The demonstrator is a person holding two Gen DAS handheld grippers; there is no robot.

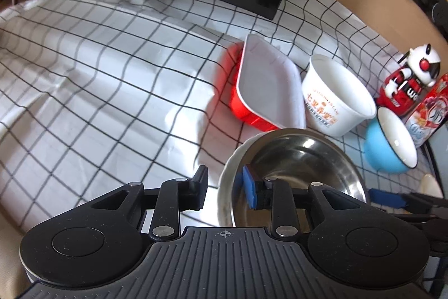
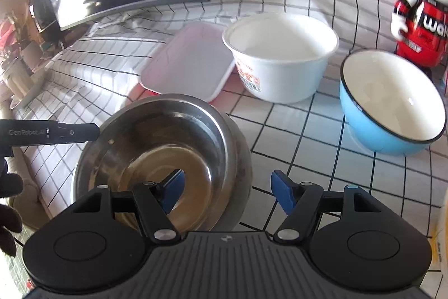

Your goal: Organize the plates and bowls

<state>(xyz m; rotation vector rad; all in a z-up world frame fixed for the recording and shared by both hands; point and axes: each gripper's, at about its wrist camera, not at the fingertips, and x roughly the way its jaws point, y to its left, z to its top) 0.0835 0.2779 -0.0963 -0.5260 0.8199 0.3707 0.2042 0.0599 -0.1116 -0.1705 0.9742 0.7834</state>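
Left gripper (image 1: 226, 188): jaws spread astride steel bowl (image 2: 156, 156) rim | Right gripper (image 2: 226, 194): jaws spread astride opposite rim | Steel bowl: near edge of checked cloth (image 1: 98, 80) on surface | Behind it: red tray (image 1: 266, 86), white tub (image 2: 282, 60), blue bowl (image 2: 392, 105) in row

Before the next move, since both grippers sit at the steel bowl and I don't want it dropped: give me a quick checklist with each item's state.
1. Left gripper straddles the steel bowl rim, one finger inside, one outside: ok.
2. Left jaws closed on the rim: not ok, gap shows.
3. Right gripper straddles the near rim: ok, but open.
4. White dish under the steel bowl: its rim shows; whether the bowl sits fully in it, cannot tell.
5. Blue bowl apart from the steel bowl: ok.
6. Red tray and white tub upright: not ok, tray is tilted.
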